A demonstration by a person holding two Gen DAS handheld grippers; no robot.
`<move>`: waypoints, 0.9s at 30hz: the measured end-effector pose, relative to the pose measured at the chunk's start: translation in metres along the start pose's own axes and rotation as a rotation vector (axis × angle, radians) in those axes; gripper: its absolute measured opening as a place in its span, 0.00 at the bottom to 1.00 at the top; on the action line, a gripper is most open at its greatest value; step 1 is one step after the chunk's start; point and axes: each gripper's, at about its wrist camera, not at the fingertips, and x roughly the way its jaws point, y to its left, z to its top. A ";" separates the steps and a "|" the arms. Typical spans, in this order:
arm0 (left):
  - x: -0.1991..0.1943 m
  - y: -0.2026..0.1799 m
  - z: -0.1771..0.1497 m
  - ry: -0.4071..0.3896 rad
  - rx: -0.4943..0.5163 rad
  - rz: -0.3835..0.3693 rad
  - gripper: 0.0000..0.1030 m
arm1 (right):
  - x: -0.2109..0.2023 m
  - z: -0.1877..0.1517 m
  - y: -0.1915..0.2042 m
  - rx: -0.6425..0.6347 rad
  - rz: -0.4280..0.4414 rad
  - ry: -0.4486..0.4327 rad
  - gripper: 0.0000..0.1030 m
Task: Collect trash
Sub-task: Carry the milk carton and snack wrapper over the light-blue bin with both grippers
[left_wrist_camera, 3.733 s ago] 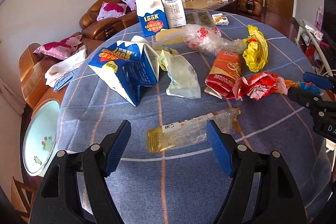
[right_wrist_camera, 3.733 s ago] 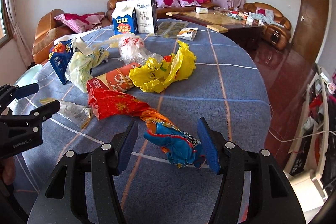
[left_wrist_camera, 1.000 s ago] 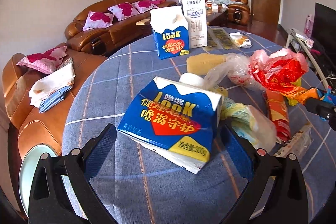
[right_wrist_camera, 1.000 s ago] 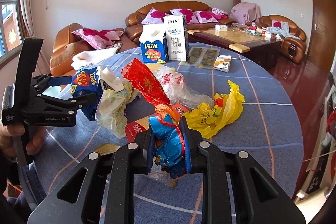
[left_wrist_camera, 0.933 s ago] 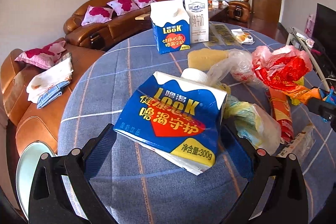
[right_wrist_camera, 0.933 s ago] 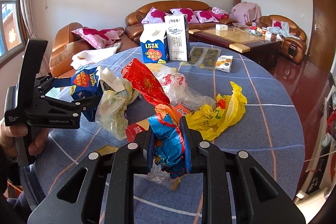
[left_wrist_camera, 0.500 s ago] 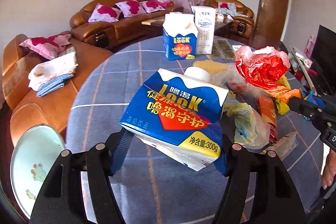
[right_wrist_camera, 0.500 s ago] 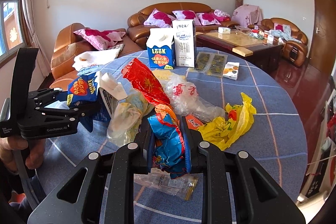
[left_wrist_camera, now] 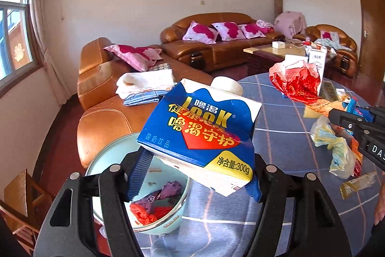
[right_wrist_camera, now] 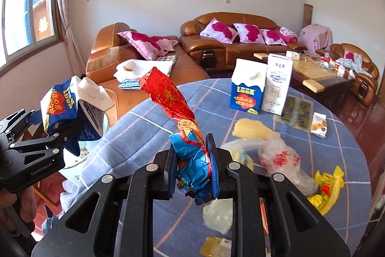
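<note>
The left gripper (left_wrist_camera: pixel 192 175) is clamped on a dented blue LOOK yogurt-drink carton (left_wrist_camera: pixel 199 131), its jaws set wide around the box and its blue pads pressed to both sides; the carton hangs tilted in the air, directly above a pale green bin (left_wrist_camera: pixel 101 160) that stands on the floor beside the table (left_wrist_camera: pixel 276 208). Some red and purple scraps already lie in the bin, so part of the collecting looks done. The right gripper (right_wrist_camera: pixel 193 172) is nearly closed, pinching the blue end of a crumpled red and blue foil wrapper (right_wrist_camera: pixel 168 95) that rises from its jaws; it hovers over the table edge nearest the bin. Both pieces seem on their way to the bin and not yet dropped. Much remains farther from the bin on the tablecloth: a clear plastic bag with red print (right_wrist_camera: pixel 281 158), a yellow bag (right_wrist_camera: pixel 329 187), a pale yellow lump (right_wrist_camera: pixel 252 129), a clear wrapper (right_wrist_camera: pixel 216 216), and, farthest away, an upright LOOK carton (right_wrist_camera: pixel 247 93) beside a white milk carton (right_wrist_camera: pixel 278 86).
</note>
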 end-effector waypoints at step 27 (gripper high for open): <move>0.006 0.125 -0.014 0.059 -0.224 0.358 0.64 | 0.109 0.031 0.132 -0.235 0.254 0.076 0.22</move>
